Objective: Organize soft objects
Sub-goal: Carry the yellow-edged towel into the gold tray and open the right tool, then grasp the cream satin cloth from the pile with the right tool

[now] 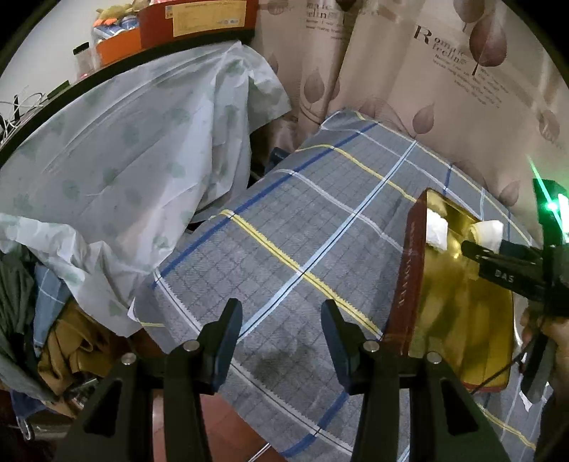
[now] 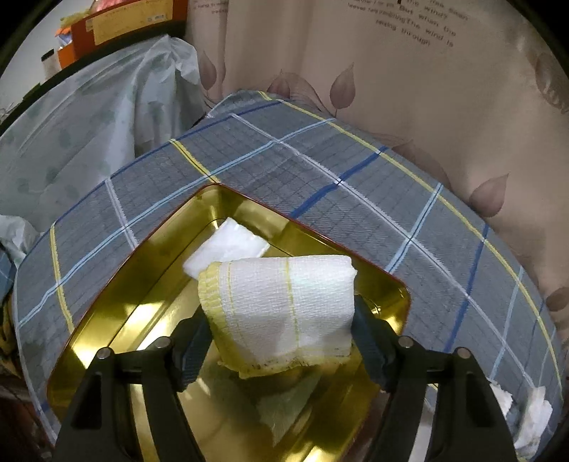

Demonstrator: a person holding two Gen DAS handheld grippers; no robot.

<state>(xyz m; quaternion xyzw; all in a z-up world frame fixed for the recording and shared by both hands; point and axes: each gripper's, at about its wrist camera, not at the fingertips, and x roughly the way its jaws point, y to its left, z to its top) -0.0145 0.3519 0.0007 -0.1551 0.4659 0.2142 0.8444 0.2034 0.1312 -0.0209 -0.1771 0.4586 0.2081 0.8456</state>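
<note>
A folded white cloth with yellow edging [image 2: 284, 305] hangs just above the inside of a gold tin with red outer walls [image 2: 106, 273]. My right gripper [image 2: 281, 320] is shut on it, one pad against each side. A second folded white pad [image 2: 227, 245] lies in the tin's far corner. In the left wrist view the tin [image 1: 409, 277] stands at the right of the checked tablecloth [image 1: 284, 220]. There the right gripper [image 1: 478, 247] reaches in over it with the cloth [image 1: 492, 229]. My left gripper [image 1: 280, 309] is open over bare tablecloth, left of the tin, with nothing between its fingers.
Two white wads [image 2: 533, 423] lie on the tablecloth at its near right edge. A translucent leaf-print sheet [image 1: 124, 160] drapes furniture on the left, with boxes [image 1: 199, 21] on top. A printed curtain [image 1: 426, 89] hangs behind. Crumpled clothes [image 1: 64, 344] are piled at lower left.
</note>
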